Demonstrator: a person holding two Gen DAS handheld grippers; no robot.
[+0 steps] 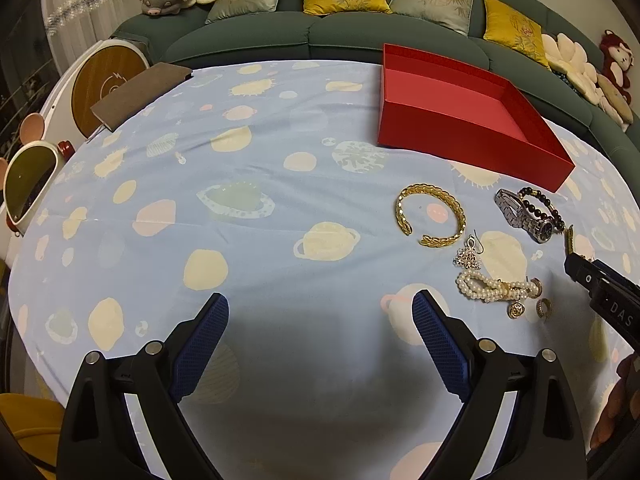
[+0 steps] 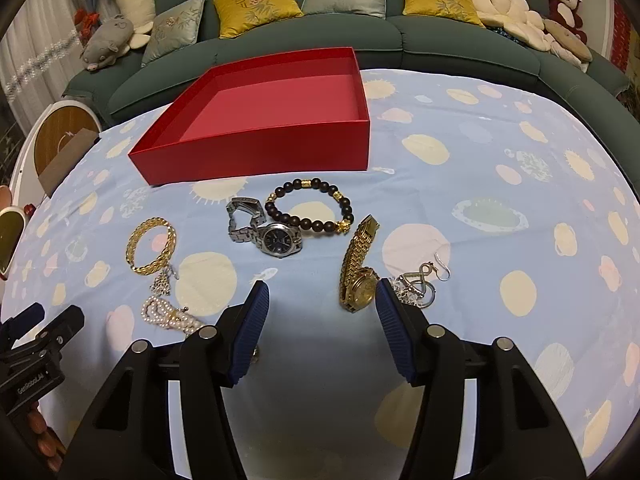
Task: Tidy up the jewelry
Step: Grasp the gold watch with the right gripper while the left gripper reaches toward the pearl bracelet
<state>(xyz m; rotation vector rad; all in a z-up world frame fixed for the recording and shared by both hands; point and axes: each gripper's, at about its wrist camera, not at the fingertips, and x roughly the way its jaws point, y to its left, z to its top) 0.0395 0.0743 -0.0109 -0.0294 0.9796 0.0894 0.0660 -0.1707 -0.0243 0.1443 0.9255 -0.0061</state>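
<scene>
An empty red box (image 1: 452, 120) (image 2: 280, 148) sits at the far side of the table. In front of it lie a gold bangle (image 1: 432, 216) (image 2: 151, 246), a silver watch (image 2: 264, 232) (image 1: 524, 216), a dark bead bracelet (image 2: 312, 206) (image 1: 540, 204), a gold watch (image 2: 358, 268), a pearl bracelet (image 1: 496, 288) (image 2: 168, 316) and silver earrings (image 2: 420, 280) (image 1: 468, 256). My left gripper (image 1: 320, 340) is open and empty, left of the jewelry. My right gripper (image 2: 320, 328) is open and empty, just short of the gold watch.
A blue planet-print cloth (image 1: 240, 220) covers the table. A brown notebook (image 1: 140, 94) lies at the far left edge. A green sofa (image 2: 440, 44) with cushions runs behind the table. Small gold rings (image 1: 528, 310) lie beside the pearls.
</scene>
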